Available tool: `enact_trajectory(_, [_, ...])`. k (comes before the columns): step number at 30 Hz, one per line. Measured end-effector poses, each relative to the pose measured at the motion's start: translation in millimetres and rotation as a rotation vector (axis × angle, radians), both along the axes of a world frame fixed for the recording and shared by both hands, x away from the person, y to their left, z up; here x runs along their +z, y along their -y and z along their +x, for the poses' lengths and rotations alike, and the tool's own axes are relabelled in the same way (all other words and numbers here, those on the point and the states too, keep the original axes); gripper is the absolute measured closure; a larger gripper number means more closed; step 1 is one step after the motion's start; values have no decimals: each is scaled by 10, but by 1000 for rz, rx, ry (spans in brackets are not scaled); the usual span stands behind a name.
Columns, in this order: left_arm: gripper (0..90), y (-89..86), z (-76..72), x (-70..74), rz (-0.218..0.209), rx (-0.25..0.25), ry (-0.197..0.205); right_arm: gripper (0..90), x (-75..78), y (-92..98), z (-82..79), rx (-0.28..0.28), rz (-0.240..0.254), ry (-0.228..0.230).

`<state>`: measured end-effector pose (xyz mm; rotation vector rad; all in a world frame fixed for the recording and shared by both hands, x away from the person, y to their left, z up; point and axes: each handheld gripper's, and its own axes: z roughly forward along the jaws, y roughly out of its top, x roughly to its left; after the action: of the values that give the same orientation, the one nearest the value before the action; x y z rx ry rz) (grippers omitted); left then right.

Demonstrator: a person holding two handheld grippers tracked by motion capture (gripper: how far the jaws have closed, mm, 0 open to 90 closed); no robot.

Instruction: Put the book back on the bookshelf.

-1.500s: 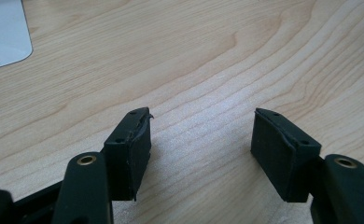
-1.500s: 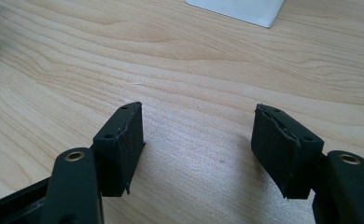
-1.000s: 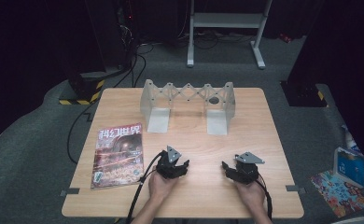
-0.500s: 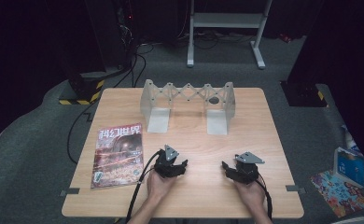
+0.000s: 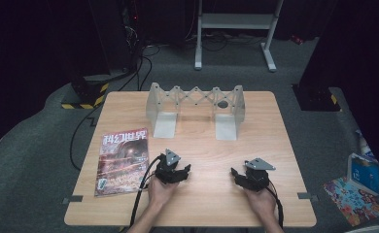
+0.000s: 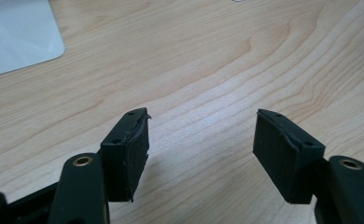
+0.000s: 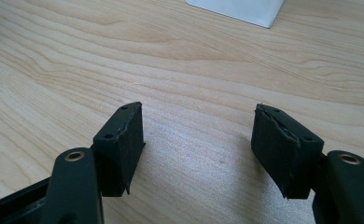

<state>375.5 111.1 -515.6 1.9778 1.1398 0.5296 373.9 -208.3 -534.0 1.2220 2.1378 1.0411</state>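
Item: magazine, glossy colour cover, flat and face-up on the worktop, at the near left part, square to the edges.
Landmark: magazine; every place below given from it.
Left gripper: just right of the magazine's lower right corner, apart from it, low over bare wood; jaws parted wide, nothing between the pads, plain woodgrain in the gap.
Right gripper: well to the right of the magazine, beyond the left gripper, near the front edge; jaws likewise spread and empty, pads over bare wood.
Rack: pale folding book stand with scissor-lattice back and two flat feet, behind and to the right of the magazine, well apart from it; small dark spot on the lattice, too small to identify.
Cables: trailing from the grippers toward the front edge, the left one passing just beside the magazine's right margin.
Handling, judged: light, thin, limp; likely to sag or fan open if lifted by one corner; cover probably slick against rubber pads; lies flush, so no edge free to pinch from above.
Hold point, judged: spine or right long edge, after sliding it partly past the worktop edge or levering one corner up; second gripper to steady the opposite side.
Risk, judged: creased cover, pages splaying.
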Motion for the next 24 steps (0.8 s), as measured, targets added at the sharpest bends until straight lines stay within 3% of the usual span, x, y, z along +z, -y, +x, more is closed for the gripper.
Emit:
enact_trajectory(6, [358,-108,-25,66,-36,21,20,342,0,-1,-2,-2,1,-1])
enact_trajectory(12, [351,-215,-49,106,-27,28,11,341,-1,0,-4,-1,2,0])
enact_trajectory(24, [326,-634,-75,250,-39,84,5,342,-1,1,-3,2,2,0])
